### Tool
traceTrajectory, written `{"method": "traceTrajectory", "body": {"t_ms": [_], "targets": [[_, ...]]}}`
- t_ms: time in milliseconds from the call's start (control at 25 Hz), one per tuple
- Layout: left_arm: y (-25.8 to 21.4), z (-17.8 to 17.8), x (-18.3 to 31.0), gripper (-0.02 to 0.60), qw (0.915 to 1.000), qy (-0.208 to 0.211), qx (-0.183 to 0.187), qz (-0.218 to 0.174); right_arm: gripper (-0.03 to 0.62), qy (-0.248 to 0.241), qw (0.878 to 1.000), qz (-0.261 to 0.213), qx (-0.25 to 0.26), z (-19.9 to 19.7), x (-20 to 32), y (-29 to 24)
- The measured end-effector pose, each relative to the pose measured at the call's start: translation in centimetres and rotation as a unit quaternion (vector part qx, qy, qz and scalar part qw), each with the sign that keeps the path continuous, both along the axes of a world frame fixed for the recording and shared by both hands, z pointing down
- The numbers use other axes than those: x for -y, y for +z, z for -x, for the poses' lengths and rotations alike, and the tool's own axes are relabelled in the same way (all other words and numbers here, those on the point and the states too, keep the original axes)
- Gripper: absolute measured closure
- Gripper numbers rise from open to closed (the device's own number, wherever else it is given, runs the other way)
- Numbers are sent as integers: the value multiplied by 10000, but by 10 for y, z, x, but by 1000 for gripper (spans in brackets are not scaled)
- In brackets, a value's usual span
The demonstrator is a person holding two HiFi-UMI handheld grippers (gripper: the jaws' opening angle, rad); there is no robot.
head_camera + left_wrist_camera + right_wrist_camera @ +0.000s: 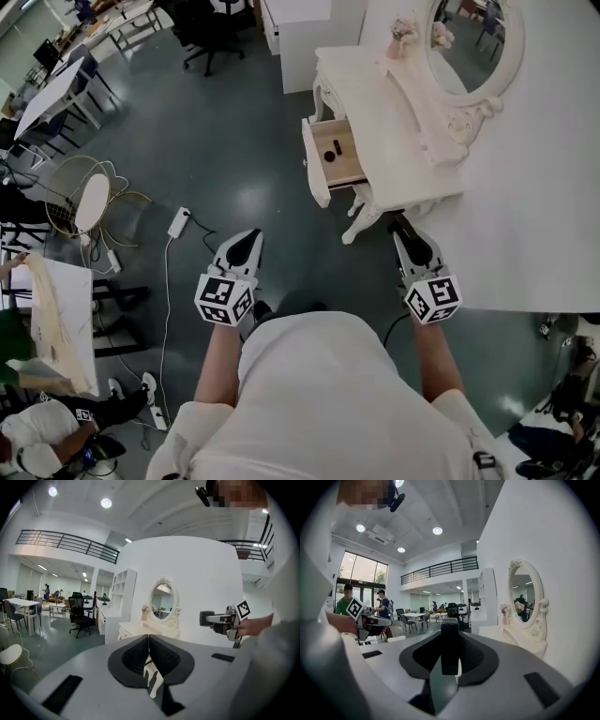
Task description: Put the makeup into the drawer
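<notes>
My right gripper (400,223) is shut on a slim black makeup case (450,648) that stands upright between its pads. It hovers just in front of the white dressing table (394,103), near the table's front leg. The table's drawer (349,150) stands pulled out toward the left, with two small black makeup pieces (337,145) lying in it. My left gripper (247,236) hangs over the floor, below and left of the drawer. Its jaws are shut with nothing between them (148,645). The left gripper view also shows the right gripper (225,619) off to the right.
An oval mirror (473,42) and a small flower vase (403,37) stand on the dressing table. On the grey floor lie a white power strip (178,222) and its cable. A round gold-framed stool (82,202) and a white table (66,319) are at left. A black office chair (211,33) is farther back.
</notes>
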State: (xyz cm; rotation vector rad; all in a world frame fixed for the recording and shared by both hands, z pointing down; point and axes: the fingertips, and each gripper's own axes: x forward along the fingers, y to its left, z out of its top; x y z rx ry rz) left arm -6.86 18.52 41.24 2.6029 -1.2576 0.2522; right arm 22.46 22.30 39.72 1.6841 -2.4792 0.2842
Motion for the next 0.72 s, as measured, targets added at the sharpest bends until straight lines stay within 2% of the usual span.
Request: {"method": "traceTrajectory", "body": {"t_ms": [400, 720], "targets": [[4, -11, -10, 565, 9992, -394, 48, 29, 485, -380, 9992, 107, 16, -11, 15, 11], [10, -7, -7, 565, 9987, -480, 85, 115, 485, -520, 9984, 207, 27, -4, 27, 19]]}}
